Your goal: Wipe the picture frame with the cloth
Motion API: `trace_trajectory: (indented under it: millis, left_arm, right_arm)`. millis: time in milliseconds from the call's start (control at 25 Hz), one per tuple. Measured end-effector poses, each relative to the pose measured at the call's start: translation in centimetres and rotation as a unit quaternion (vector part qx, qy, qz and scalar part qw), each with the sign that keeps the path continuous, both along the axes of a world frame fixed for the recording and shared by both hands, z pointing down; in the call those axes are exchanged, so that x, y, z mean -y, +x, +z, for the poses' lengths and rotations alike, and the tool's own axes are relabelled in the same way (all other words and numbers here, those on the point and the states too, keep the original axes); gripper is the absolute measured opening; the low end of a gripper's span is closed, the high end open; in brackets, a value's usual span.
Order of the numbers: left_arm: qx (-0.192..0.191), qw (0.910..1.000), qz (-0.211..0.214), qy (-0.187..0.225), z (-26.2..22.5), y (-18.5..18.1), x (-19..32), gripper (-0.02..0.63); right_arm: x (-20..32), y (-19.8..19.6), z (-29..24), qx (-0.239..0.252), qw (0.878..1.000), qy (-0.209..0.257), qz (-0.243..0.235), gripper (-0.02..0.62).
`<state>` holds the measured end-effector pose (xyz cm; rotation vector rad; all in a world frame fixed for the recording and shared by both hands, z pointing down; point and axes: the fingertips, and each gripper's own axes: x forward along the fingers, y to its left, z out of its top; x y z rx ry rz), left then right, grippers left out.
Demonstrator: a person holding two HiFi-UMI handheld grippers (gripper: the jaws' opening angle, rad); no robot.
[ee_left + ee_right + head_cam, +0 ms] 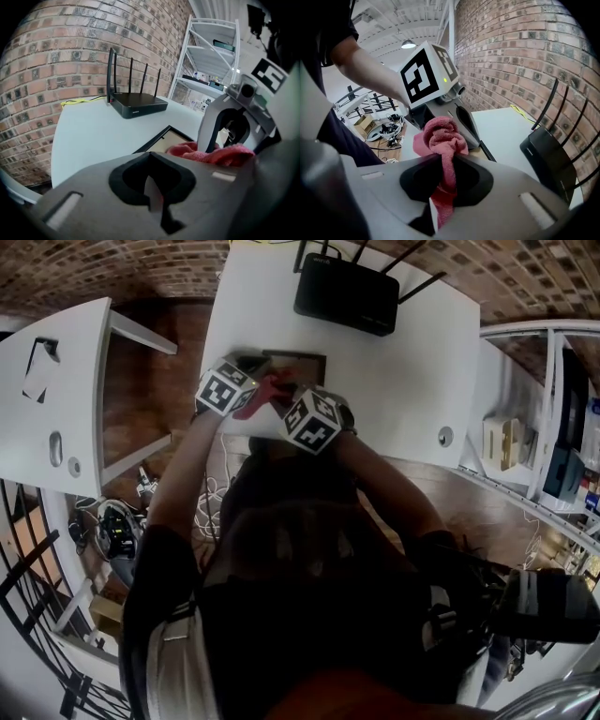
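My right tongs [438,197] are clenched on a red cloth [440,136], which bunches up beyond the jaws. My left tongs [155,192] are pressed shut, jaws together, close beside the cloth. The dark picture frame [298,360] lies flat on the white table [412,381], just ahead of both tongs, with the cloth over its near part. A black router [347,294] stands further back, near the brick wall [70,56].

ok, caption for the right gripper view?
Right gripper clamps the red cloth near the picture frame on the white table; router at right.
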<state>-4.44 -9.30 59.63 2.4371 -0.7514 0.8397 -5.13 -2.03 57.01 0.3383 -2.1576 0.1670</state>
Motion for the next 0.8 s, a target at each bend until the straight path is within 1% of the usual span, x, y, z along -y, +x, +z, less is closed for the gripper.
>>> trace_trajectory:
  millis: [160, 320, 480, 640, 800]
  left_arm:
    - [0.001, 1.0, -0.001, 0.001, 0.2, 0.1, 0.4, 0.002]
    - [-0.007, 0.9999, -0.001, 0.013, 0.2, 0.1, 0.4, 0.0]
    - [-0.001, 0.9997, 0.006, 0.025, 0.1, 0.1, 0.5, 0.002]
    - [-0.005, 0.9998, 0.006, 0.019, 0.2, 0.1, 0.4, 0.0]
    - [-0.008, 0.9997, 0.006, 0.024, 0.2, 0.0, 0.4, 0.0]
  right_arm:
    - [0.4, -0.5, 0.8, -0.012, 1.0, 0.005, -0.013, 0.052]
    - [0.5, -0.8, 1.5, -0.024, 0.999, 0.009, -0.025, 0.052]
    - [0.8, -0.9, 2.2, -0.034, 0.999, 0.005, -0.024, 0.052]
    - [0.9, -0.9, 2.5, -0.039, 0.999, -0.003, -0.018, 0.051]
    - [0.9, -1.0, 2.5, -0.037, 0.999, -0.003, -0.009, 0.051]
